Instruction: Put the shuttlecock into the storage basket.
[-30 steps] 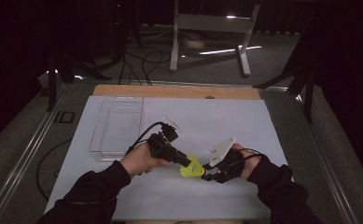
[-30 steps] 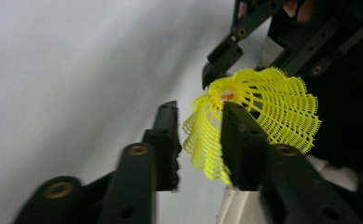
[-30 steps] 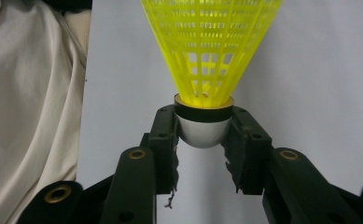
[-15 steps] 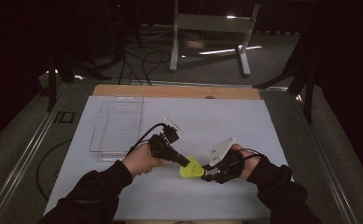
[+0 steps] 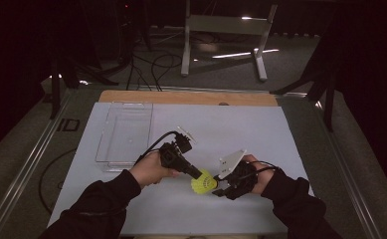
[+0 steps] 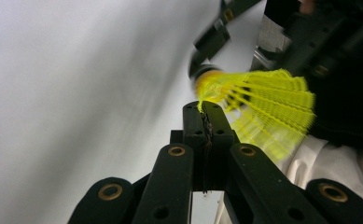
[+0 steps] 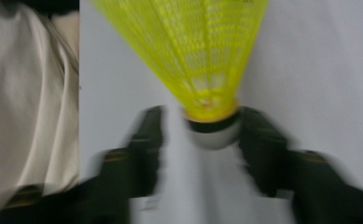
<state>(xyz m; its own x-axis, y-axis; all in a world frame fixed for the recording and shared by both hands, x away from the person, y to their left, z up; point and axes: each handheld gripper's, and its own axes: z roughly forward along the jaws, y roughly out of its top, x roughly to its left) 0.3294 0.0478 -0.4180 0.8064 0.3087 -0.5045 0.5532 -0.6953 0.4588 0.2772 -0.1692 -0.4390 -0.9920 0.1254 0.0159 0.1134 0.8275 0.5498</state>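
Two grippers meet: our left gripper [image 6: 206, 106] pinches the yellow plastic mesh shuttlecock's [image 6: 263, 100] skirt, fingers closed; our right gripper's [image 7: 202, 140] fingers have just opened, clear of its cork.

- A dim lab or studio, rigged for recording.
- White table [image 5: 241, 124] framed by metal rails [image 5: 27, 174].
- Cables [image 5: 151, 64] cross the floor.
- A metal stand [image 5: 221, 30] behind.

Right gripper [image 7: 200, 140] jaws have just been opening: they now stand clear on both sides of the yellow shuttlecock [image 7: 188, 51] cork, not pressing it. Left gripper [image 6: 206, 112] closed fully, pinching the skirt edge, so the shuttlecock now hangs from it.
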